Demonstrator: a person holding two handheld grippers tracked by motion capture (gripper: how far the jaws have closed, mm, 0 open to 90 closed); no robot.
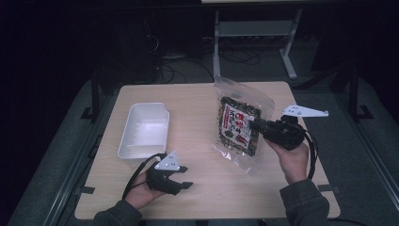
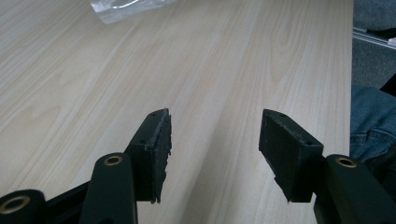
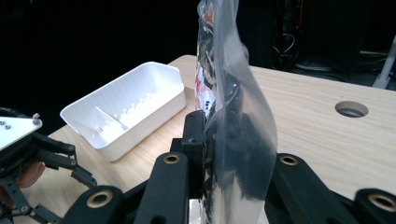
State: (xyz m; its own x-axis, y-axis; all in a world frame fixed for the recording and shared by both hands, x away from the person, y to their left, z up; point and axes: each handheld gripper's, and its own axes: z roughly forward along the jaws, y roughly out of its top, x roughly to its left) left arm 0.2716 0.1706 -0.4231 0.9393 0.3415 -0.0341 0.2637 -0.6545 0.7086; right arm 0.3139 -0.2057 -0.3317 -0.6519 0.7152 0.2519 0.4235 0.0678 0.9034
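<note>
A clear plastic snack bag [image 1: 240, 123] with a dark, red and white label hangs tilted above the table's right half. My right gripper [image 1: 256, 125] is shut on the bag's right edge, and in the right gripper view the bag [image 3: 236, 121] stands edge-on between the jaws. A white plastic bin [image 1: 144, 129] sits on the table's left side, seen again as the bin [image 3: 126, 107] in the right gripper view. My left gripper [image 1: 184, 177] rests low near the front edge, open with nothing between its pads [image 2: 161, 149]. A corner of the bag [image 2: 122, 7] shows at the top of the left gripper view.
The light wooden table [image 1: 197, 188] has a round cable hole [image 3: 351, 108] past the bag. Beyond the far edge stand white desk legs [image 1: 289, 56] and cables on a dark floor. A person's blue-trousered leg [image 2: 371, 121] lies off the table's edge.
</note>
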